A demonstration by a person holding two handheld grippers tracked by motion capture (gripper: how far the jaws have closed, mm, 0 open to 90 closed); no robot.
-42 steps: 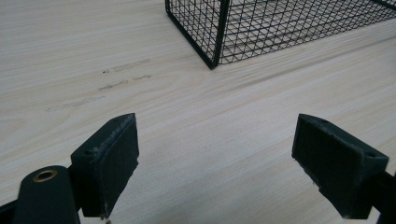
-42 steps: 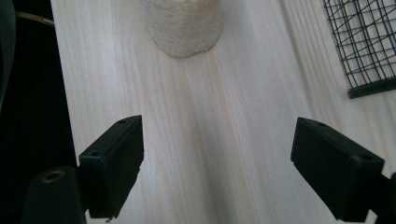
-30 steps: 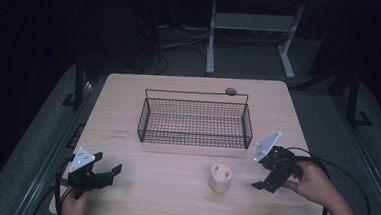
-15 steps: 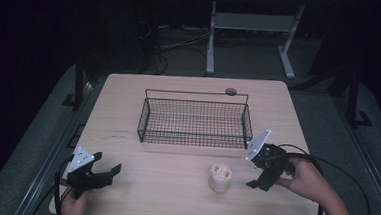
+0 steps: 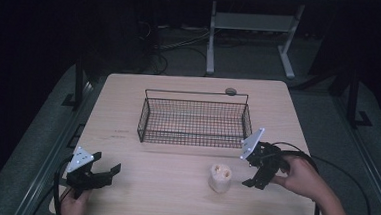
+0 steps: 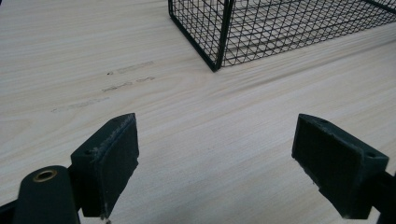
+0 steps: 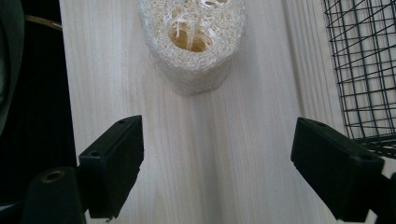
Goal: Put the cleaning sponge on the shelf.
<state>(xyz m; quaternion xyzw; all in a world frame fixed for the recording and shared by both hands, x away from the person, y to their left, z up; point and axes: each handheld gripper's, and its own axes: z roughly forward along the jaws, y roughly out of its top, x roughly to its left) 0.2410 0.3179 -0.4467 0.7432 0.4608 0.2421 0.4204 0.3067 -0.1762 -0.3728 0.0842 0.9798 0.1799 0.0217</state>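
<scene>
High view: a pale wooden table stands in a dark room. A black wire basket, with nothing visible inside it, sits at mid-table. In front of it, toward the person's right, a cream loofah piece stands on end on the bare wood, outside the basket. The right claw, held in the person's right hand, sits just beside the loofah, pointing at it. The left claw waits at the near left corner, well apart from everything.

Left gripper view: its jaws are spread wide over bare wood, with a corner of the basket ahead. Faint marks on the table show here more plainly than from above.

Right gripper view: the jaws are wide apart, nothing between them. The loofah lies ahead, left of centre, its hollow fibrous core visible, a detail the high view blurs.

The likely step is grasping the loofah. To do it well, shift slightly toward the loofah so it centres, advance until the jaws straddle its sides, then close gently, since it looks spongy.
</scene>
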